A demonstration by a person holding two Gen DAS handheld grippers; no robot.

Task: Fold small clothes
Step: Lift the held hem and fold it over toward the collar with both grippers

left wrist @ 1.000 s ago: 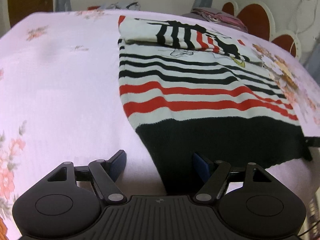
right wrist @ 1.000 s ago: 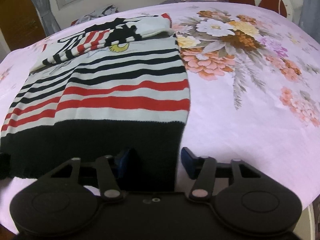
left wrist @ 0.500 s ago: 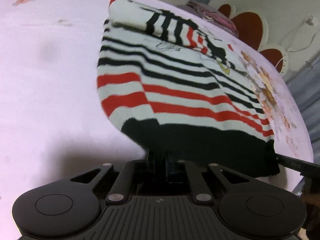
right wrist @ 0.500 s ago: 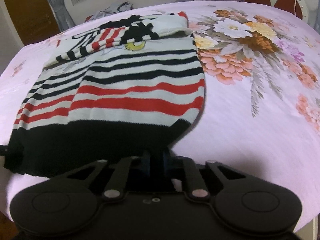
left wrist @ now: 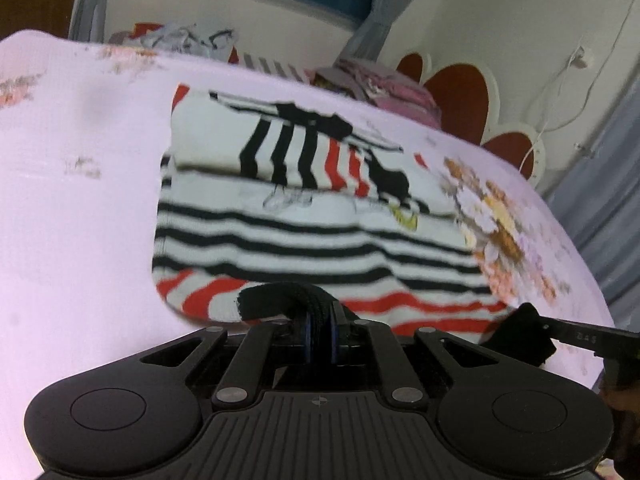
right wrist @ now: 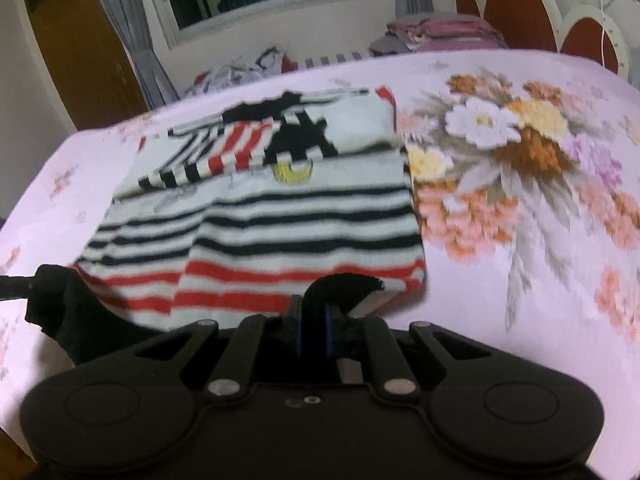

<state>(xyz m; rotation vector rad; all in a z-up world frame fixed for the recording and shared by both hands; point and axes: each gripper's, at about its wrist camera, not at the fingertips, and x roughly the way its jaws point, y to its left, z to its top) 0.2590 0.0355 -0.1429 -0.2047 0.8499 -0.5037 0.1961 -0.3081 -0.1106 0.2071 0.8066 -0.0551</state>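
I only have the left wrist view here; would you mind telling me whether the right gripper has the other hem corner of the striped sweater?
Observer: Yes, the right gripper is shut on the black hem of the striped sweater, at its right corner.
Operator: Thanks. Is that corner lifted?
Observer: It is raised and curled over the closed jaws, above the red stripes.
Operator: What lies right of the sweater?
Observer: A large flower print on the pink bedsheet, with no other clothing on it.
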